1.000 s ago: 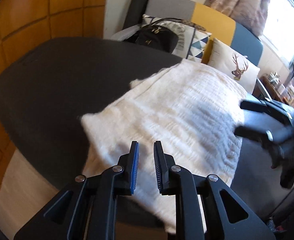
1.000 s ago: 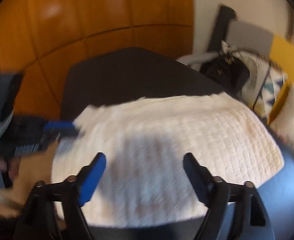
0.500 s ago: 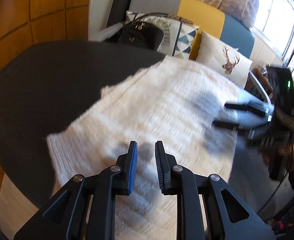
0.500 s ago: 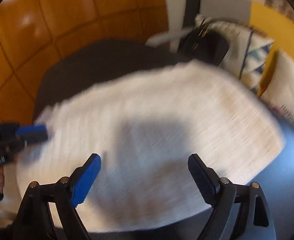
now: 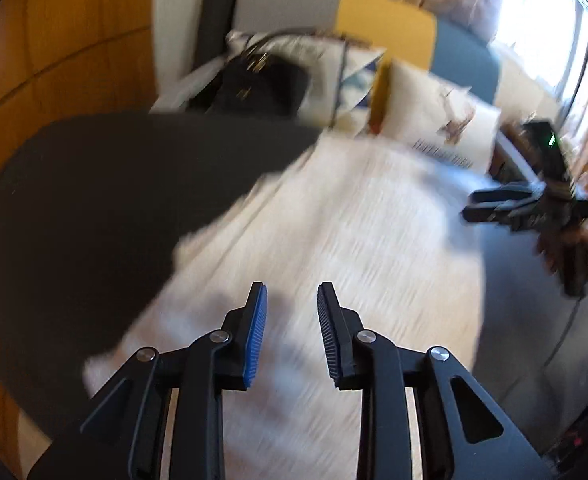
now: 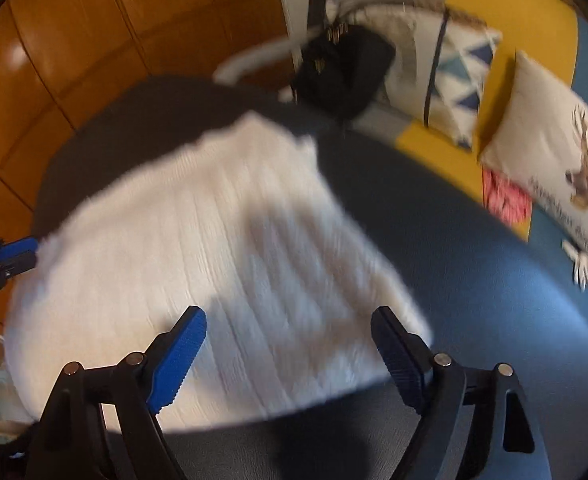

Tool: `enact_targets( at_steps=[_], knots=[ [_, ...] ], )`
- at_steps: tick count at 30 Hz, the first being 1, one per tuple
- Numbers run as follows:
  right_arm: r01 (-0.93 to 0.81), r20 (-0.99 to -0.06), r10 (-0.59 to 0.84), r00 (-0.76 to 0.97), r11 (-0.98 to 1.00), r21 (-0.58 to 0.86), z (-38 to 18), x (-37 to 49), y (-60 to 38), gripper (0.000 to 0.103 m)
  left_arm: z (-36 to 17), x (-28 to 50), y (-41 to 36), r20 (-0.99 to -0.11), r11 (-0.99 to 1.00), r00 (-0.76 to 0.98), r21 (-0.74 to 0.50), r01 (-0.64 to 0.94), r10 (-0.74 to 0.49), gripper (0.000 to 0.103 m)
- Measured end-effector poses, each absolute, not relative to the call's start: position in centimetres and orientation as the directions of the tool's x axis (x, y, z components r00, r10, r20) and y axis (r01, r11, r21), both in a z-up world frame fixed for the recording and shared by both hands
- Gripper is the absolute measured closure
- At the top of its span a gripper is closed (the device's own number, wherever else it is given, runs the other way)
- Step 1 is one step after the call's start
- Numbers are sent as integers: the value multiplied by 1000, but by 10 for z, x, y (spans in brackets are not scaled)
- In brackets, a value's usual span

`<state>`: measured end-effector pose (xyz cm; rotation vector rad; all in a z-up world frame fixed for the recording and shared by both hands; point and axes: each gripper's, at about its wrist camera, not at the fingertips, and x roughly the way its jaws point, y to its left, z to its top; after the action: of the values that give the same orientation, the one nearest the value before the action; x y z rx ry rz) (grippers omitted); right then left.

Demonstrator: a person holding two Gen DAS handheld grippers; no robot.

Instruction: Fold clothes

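Note:
A white knitted garment (image 5: 354,240) lies spread on the dark table (image 5: 93,200). My left gripper (image 5: 291,292) hovers over its near left part. Its jaws are opening and hold nothing. In the right wrist view the garment (image 6: 193,260) fills the left and middle. My right gripper (image 6: 289,316) hangs over its near right edge. Its jaws stand wide, are closing a little, and have nothing between them. The left view shows the right gripper (image 5: 470,207) at the garment's far right side. The left gripper (image 6: 23,254) shows at the left edge of the right view.
A sofa behind the table carries a black bag (image 5: 261,80), a triangle-patterned cushion (image 6: 454,72) and a deer cushion (image 6: 554,160). A pink-red cloth (image 6: 506,200) lies by the deer cushion. Wooden wall panels (image 6: 93,40) stand to the left. Bare table (image 6: 454,260) shows right of the garment.
The left jaws have spread wider. The right gripper has swung rightward, from over the garment's middle to over its right edge. Both views are blurred by motion.

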<state>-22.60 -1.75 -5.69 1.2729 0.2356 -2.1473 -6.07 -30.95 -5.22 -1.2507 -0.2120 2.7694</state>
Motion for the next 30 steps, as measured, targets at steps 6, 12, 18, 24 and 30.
enact_targets(
  at_steps=[6,12,18,24,30],
  knots=[
    [605,-820,-536,-202,-726,327,-75,-258,-25,13,-54,-161,-268,-749,-974,-624,-156,-165,226,74],
    [582,-862,-446,-241,-777,239,-93,-251,0,9,-89,-215,-249,-835,-981,-520,-114,-156,180,74],
    [673,-737,-615,-281,-674,305,-47,-238,-10,9,-80,-246,-244,-807,-973,-543,-185,-141,232,70],
    [726,-811,-544,-214,-644,241,-75,-233,-43,8,-97,-276,-220,-861,-975,-463,-152,-159,210,70],
    [715,-847,-492,-200,-665,217,-103,-223,-35,8,-104,-269,-217,-842,-962,-476,-168,-214,253,68]
  ],
)
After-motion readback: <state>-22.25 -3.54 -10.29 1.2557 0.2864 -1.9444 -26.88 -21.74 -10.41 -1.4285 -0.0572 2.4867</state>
